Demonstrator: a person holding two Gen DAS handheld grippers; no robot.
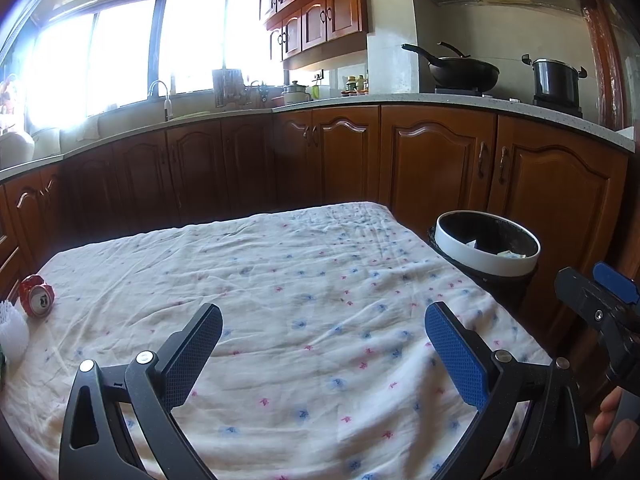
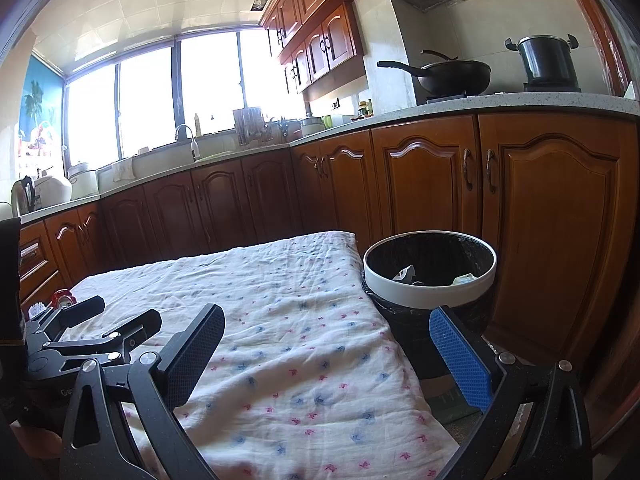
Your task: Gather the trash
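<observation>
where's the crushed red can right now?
The crushed red soda can lies on its side at the far left edge of the floral white tablecloth in the left wrist view, beside a white bristly brush.

A home kitchen: wooden cabinets (image 1: 436,160), wok (image 1: 464,70), sink faucet (image 1: 160,94).
</observation>
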